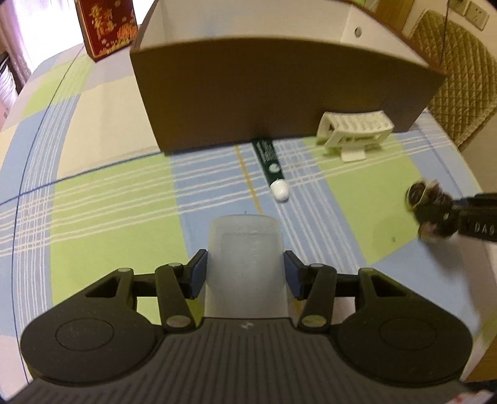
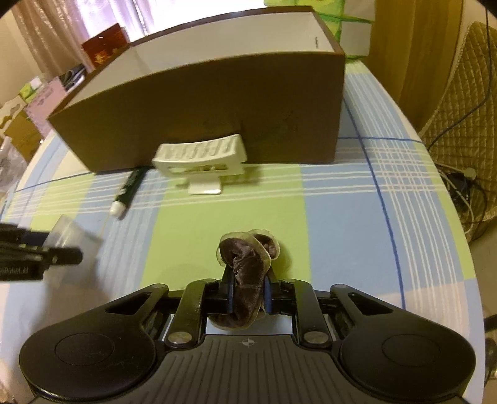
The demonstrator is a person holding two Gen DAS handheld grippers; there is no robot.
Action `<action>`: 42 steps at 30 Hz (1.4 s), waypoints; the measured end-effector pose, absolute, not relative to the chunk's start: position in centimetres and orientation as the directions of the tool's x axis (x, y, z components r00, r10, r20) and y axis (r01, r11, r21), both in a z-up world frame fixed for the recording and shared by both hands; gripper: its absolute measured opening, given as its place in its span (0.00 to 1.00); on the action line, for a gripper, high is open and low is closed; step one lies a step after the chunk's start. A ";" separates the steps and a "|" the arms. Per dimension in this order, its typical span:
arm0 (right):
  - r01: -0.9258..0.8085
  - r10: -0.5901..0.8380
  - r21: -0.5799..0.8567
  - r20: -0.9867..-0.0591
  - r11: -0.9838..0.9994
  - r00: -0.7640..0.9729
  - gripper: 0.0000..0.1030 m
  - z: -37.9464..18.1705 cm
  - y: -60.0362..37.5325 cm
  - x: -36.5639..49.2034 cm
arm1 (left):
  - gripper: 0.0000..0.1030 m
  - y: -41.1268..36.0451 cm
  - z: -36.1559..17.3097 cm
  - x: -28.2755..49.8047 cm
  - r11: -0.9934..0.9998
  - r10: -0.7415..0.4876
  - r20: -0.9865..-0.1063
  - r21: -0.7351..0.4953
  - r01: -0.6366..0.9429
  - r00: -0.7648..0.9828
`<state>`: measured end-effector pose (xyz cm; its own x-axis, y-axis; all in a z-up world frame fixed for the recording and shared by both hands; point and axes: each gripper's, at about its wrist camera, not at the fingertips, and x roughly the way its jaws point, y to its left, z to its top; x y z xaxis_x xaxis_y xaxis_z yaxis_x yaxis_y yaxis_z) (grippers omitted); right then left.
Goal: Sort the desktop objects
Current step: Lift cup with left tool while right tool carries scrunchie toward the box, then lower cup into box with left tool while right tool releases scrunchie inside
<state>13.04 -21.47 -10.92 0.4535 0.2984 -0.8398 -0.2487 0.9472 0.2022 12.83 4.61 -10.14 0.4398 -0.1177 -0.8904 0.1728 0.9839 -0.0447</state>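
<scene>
The left tool (image 1: 245, 273) holds a frosted translucent plastic cup (image 1: 245, 248) between its blue pads, which press on the cup's two sides; the cup's long axis runs straight ahead along the fingers, its far end toward the box. The right tool (image 2: 248, 293) is closed tight on a brown velvet scrunchie (image 2: 247, 273) with a sheer frilled edge, whose bunched loop sticks out forward past the fingertips, above the checked green, blue and white cloth of the desk (image 2: 341, 217).

Ahead of both stands a large brown cardboard box (image 2: 202, 118), open at the top with white inner walls, its long side facing the tools. A white plastic hair claw clip (image 2: 202, 158) lies just in front of that wall, its long axis parallel to it. Left of the clip, a dark green tube (image 1: 269, 161) lies with its white cap toward the tools and its tail at the foot of the box. A red patterned box (image 1: 107, 28) stands at the far left; a quilted chair back (image 1: 456, 71) rises on the right.
</scene>
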 end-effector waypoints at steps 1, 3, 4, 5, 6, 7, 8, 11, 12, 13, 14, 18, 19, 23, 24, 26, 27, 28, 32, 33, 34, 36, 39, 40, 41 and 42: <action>-0.256 0.307 0.208 -0.836 0.944 0.454 0.14 -10.6 -21.4 12.8 | 0.45 4.6 -9.7 12.8 0.984 -0.123 -0.886 -0.049 0.173 0.448; -0.268 0.330 0.226 -0.823 0.937 0.462 0.14 -9.7 -21.1 12.6 | 0.45 4.7 -8.7 12.7 0.983 -0.139 -0.875 -0.063 0.175 0.464; -0.274 0.337 0.229 -0.817 0.934 0.467 0.14 -9.2 -21.0 12.5 | 0.45 4.8 -8.2 12.7 0.982 -0.145 -0.868 -0.069 0.175 0.474; -0.282 0.344 0.230 -0.809 0.932 0.477 0.14 -8.6 -20.9 12.5 | 0.45 4.8 -7.6 12.7 0.982 -0.152 -0.861 -0.074 0.176 0.485; -0.289 0.351 0.232 -0.801 0.929 0.484 0.14 -8.1 -20.7 12.6 | 0.45 4.8 -7.0 12.7 0.981 -0.157 -0.854 -0.077 0.178 0.496; -0.295 0.358 0.235 -0.794 0.926 0.491 0.14 -7.6 -20.6 12.7 | 0.45 4.9 -6.5 12.7 0.981 -0.161 -0.846 -0.079 0.180 0.508; -0.299 0.366 0.240 -0.785 0.923 0.499 0.14 -7.0 -20.5 12.8 | 0.45 4.8 -5.8 12.7 0.980 -0.166 -0.838 -0.081 0.182 0.520; -0.317 0.388 0.248 -0.756 0.915 0.527 0.14 -5.1 -20.3 13.2 | 0.45 4.8 -4.1 12.9 0.976 -0.188 -0.813 -0.095 0.194 0.551; -0.324 0.393 0.247 -0.747 0.913 0.537 0.14 -4.5 -20.2 13.4 | 0.45 4.7 -3.6 13.0 0.975 -0.197 -0.804 -0.100 0.199 0.561; -0.330 0.397 0.246 -0.738 0.911 0.546 0.14 -3.9 -20.2 13.6 | 0.45 4.7 -3.0 13.2 0.974 -0.205 -0.795 -0.104 0.203 0.571; -0.337 0.402 0.245 -0.727 0.909 0.556 0.14 -3.2 -20.2 13.9 | 0.45 4.6 -2.4 13.4 0.972 -0.210 -0.786 -0.106 0.208 0.582; -0.353 0.405 0.227 -0.697 0.908 0.592 0.14 -1.3 -20.2 15.6 | 0.45 4.6 -0.6 14.7 0.967 -0.233 -0.754 -0.114 0.227 0.614; -0.352 0.404 0.226 -0.691 0.908 0.599 0.14 -0.9 -20.3 16.1 | 0.45 4.7 -0.1 15.2 0.966 -0.239 -0.747 -0.117 0.230 0.621; -0.332 0.380 0.206 -0.673 0.920 0.635 0.14 0.2 -20.7 19.1 | 0.45 4.8 1.3 17.4 0.966 -0.235 -0.718 -0.101 0.236 0.655; -0.328 0.376 0.204 -0.670 0.922 0.640 0.14 0.4 -20.9 20.0 | 0.45 4.8 1.7 18.1 0.966 -0.237 -0.712 -0.102 0.237 0.661; -0.319 0.368 0.200 -0.664 0.926 0.651 0.14 0.8 -20.9 21.8 | 0.45 4.8 2.1 19.7 0.966 -0.240 -0.709 -0.107 0.236 0.663; -0.317 0.365 0.199 -0.664 0.927 0.653 0.14 0.9 -20.9 22.8 | 0.45 4.7 2.3 20.7 0.966 -0.242 -0.708 -0.109 0.236 0.664; -0.309 0.359 0.198 -0.664 0.930 0.656 0.14 0.9 -20.8 23.8 | 0.45 4.6 2.5 21.6 0.966 -0.242 -0.705 -0.109 0.236 0.666; -0.282 0.326 0.181 -0.689 0.942 0.647 0.14 0.2 -20.2 28.1 | 0.45 4.0 2.2 26.1 0.966 -0.247 -0.713 -0.127 0.226 0.656; -0.275 0.314 0.171 -0.698 0.946 0.644 0.14 -0.2 -20.1 29.0 | 0.45 3.8 2.0 27.3 0.965 -0.253 -0.720 -0.138 0.224 0.646; -0.267 0.302 0.164 -0.706 0.950 0.641 0.14 -0.6 -20.0 30.0 | 0.45 3.7 1.6 28.6 0.963 -0.261 -0.724 -0.152 0.221 0.638; -0.255 0.293 0.165 -0.722 0.953 0.627 0.14 -1.5 -19.9 31.9 | 0.45 3.5 0.9 30.6 0.963 -0.265 -0.735 -0.163 0.216 0.624; -0.247 0.279 0.158 -0.749 0.956 0.602 0.14 -2.6 -19.6 34.1 | 0.45 3.1 -0.6 33.7 0.969 -0.235 -0.754 -0.130 0.211 0.614; -0.247 0.268 0.145 -0.757 0.958 0.596 0.14 -2.9 -19.4 34.8 | 0.45 2.8 -1.1 34.6 0.971 -0.221 -0.762 -0.111 0.212 0.609; -0.251 0.259 0.131 -0.762 0.959 0.593 0.14 -3.3 -19.2 35.5 | 0.45 2.6 -1.7 35.5 0.973 -0.208 -0.770 -0.100 0.208 0.603; -0.257 0.252 0.118 -0.767 0.959 0.590 0.14 -3.5 -19.0 36.0 | 0.45 2.5 -2.2 36.3 0.974 -0.203 -0.778 -0.095 0.208 0.595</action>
